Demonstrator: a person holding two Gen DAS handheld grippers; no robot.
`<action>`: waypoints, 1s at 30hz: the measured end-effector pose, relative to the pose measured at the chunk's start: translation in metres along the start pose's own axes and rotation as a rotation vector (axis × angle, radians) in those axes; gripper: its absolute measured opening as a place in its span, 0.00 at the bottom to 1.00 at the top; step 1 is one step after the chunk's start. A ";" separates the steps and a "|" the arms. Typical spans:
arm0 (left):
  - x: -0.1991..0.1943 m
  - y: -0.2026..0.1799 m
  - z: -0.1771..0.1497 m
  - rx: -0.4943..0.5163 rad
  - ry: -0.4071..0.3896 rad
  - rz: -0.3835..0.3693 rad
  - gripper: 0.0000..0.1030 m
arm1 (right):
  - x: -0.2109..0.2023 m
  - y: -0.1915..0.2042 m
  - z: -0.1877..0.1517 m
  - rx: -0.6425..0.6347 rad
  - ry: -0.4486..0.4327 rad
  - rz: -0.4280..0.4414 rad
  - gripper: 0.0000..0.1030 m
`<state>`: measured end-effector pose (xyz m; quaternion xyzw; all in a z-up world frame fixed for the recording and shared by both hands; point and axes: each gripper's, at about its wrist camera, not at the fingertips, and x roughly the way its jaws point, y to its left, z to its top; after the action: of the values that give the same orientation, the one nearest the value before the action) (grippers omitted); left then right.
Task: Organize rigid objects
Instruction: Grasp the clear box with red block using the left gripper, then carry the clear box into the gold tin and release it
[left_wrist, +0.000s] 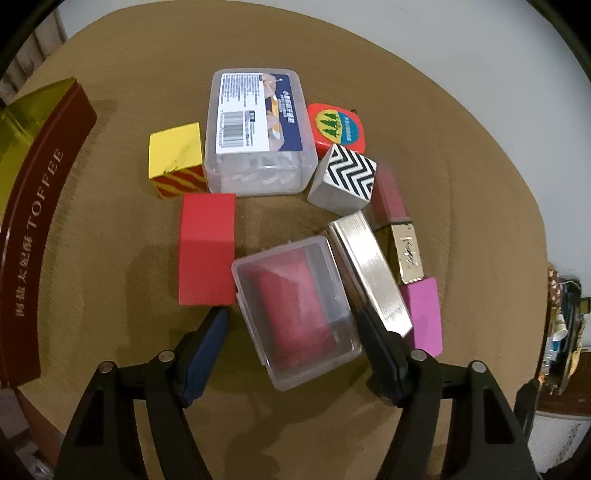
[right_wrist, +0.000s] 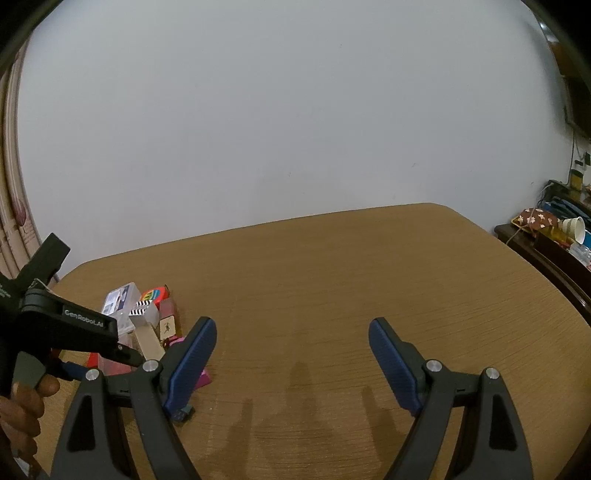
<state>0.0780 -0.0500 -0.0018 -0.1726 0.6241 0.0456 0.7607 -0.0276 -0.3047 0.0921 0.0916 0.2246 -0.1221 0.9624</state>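
In the left wrist view my left gripper (left_wrist: 291, 321) is open, its fingers on either side of a small clear box (left_wrist: 295, 310) with a red item inside; no contact shows. Around it lie a red block (left_wrist: 207, 248), a silver bar (left_wrist: 371, 267), a pink block (left_wrist: 424, 314), a gold and maroon case (left_wrist: 397, 225), a zigzag cube (left_wrist: 345, 179), a red tape measure (left_wrist: 338, 127), a large clear box (left_wrist: 258, 133) and a yellow striped cube (left_wrist: 176, 158). My right gripper (right_wrist: 292, 332) is open and empty over bare table; the cluster (right_wrist: 147, 321) lies to its left.
A dark red TOFFEE tin (left_wrist: 40, 221) stands at the table's left edge. The brown table (right_wrist: 351, 277) stretches right of the cluster toward a white wall. A dark side cabinet (right_wrist: 546, 240) with clutter stands at the right.
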 end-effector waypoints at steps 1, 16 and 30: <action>-0.002 -0.001 0.001 0.007 -0.008 0.025 0.53 | 0.001 0.000 0.000 0.000 0.003 0.001 0.85; -0.072 0.018 -0.013 0.195 -0.069 -0.071 0.46 | 0.010 -0.002 -0.003 0.020 0.048 0.003 0.85; -0.128 0.248 0.086 0.080 -0.211 0.248 0.47 | 0.014 -0.006 -0.003 0.012 0.078 -0.003 0.85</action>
<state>0.0602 0.2282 0.0848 -0.0581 0.5586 0.1324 0.8167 -0.0185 -0.3119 0.0821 0.1018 0.2615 -0.1214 0.9521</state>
